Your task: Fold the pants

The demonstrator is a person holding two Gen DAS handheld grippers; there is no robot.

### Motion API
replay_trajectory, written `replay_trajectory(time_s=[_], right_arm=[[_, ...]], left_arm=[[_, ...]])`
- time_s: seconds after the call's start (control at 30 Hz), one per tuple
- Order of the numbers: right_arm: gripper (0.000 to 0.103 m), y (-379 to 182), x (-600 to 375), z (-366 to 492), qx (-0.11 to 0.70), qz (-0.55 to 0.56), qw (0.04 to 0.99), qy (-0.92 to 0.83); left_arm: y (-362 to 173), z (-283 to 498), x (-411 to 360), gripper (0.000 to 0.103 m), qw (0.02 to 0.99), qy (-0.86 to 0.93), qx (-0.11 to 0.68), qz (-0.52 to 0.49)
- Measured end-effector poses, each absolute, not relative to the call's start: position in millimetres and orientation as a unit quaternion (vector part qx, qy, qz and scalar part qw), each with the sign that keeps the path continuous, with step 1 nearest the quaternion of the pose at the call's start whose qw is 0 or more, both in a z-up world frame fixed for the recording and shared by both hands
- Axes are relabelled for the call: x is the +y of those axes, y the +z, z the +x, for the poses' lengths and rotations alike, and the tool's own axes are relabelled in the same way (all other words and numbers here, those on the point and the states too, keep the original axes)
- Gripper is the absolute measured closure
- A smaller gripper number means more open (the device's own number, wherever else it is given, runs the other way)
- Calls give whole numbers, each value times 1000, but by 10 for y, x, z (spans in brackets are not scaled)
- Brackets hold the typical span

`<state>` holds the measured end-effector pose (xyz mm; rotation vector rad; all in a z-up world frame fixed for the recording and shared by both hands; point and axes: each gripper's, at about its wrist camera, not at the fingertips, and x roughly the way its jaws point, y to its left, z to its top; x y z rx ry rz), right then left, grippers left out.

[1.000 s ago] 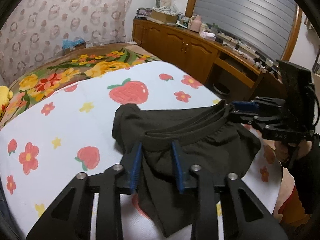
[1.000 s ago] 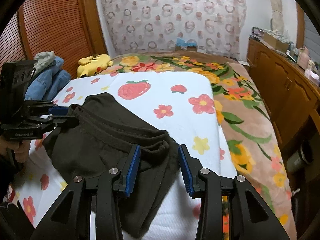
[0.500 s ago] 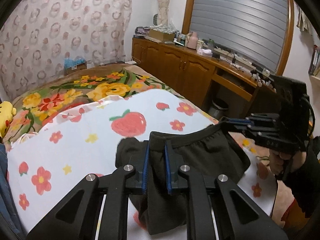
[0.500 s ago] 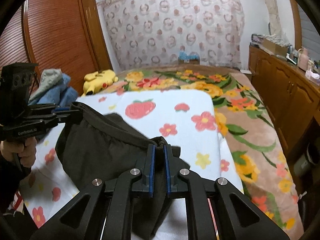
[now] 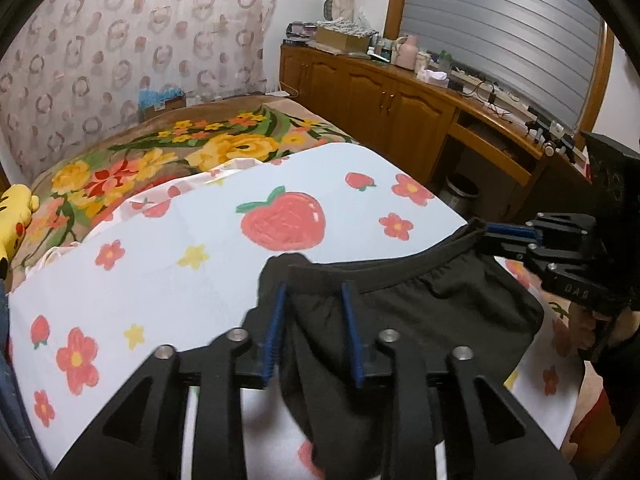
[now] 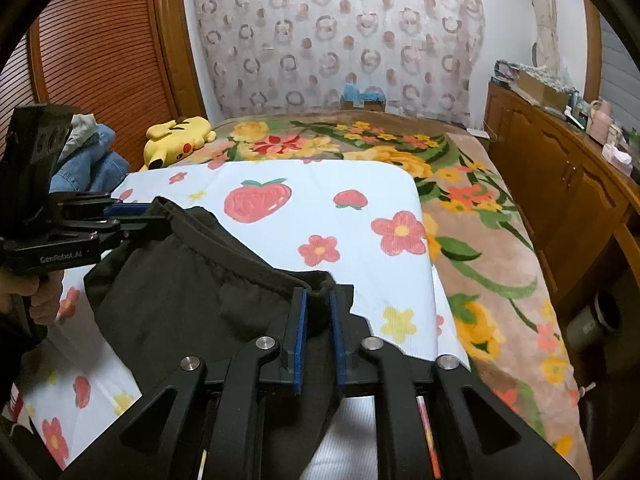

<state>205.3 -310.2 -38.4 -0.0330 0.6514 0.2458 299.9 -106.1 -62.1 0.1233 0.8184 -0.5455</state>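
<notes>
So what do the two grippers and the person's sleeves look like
Both grippers, left and right, are black angular linkages with silver pivot pins and blue ribbed pads. The left's body carries white lettering, the right's a small embossed mark. Both sleeves look dark.

The pants [image 6: 188, 292] hang over the sheet [image 6: 320, 208] at lower centre of the frame, stretched between the left hand-held gripper [image 6: 150, 216] at mid left and the right hand-held gripper [image 6: 318, 312] below centre. Behind the sheet, a plush toy [image 6: 176, 140] lies on the blanket [image 6: 492, 264]; a cabinet [image 6: 560, 184] stands along the right.
</notes>
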Motion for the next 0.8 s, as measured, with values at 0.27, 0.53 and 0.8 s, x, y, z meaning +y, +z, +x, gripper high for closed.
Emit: replay_trajectory(time_s=[0.27, 0.53, 0.8], right_arm=[[69, -313, -3163, 1742, 311, 8, 944, 112], [68, -419, -3136, 1377, 327, 14, 938, 114], [68, -579, -3165, 1209, 351, 18, 930, 109]], left_arm=[[-516, 2778, -956, 28, 882, -275, 378, 56], [-548, 2516, -868, 26, 883, -274, 379, 54], [-709, 2327, -788, 42, 871, -284, 398, 44]])
